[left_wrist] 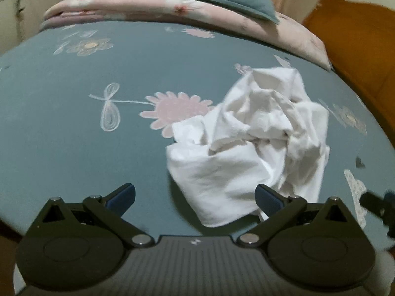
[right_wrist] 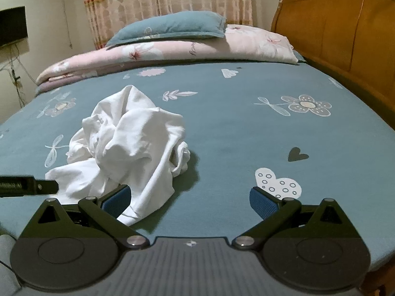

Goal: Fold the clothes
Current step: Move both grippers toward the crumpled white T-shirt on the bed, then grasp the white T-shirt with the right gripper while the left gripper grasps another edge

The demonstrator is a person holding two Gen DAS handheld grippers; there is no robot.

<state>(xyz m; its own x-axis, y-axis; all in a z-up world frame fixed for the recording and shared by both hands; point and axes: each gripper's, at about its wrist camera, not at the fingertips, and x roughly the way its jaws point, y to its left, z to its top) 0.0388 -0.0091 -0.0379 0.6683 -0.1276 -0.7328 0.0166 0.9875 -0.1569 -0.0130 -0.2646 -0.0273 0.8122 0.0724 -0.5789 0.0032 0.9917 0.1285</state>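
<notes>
I hold two tools over the bed (right_wrist: pixel 234 133). The left tool (left_wrist: pixel 195 196) has its jaws spread wide and grips nothing; the right tool (right_wrist: pixel 190 197) is likewise spread and empty.

Task item: one white garment (left_wrist: pixel 249 145), crumpled in a single heap on the teal floral sheet, near the front edge of the bed. In the left wrist view it lies ahead and to the right of my left tool; in the right wrist view it lies ahead and to the left, with its nearest hem just beside the left finger of the right tool.

Step in hand, as I judge it: approach, before any grasp. No fold is made yet.

The next move calls for locating two free edges or corners of the heap, pinching one with each tool, then lifting and spreading the cloth flat.

Count: garments, one; pillows (right_wrist: pixel 170 27), one; folded pink quilts (right_wrist: pixel 172 51), one; wooden headboards (right_wrist: pixel 340 32), one
</notes>
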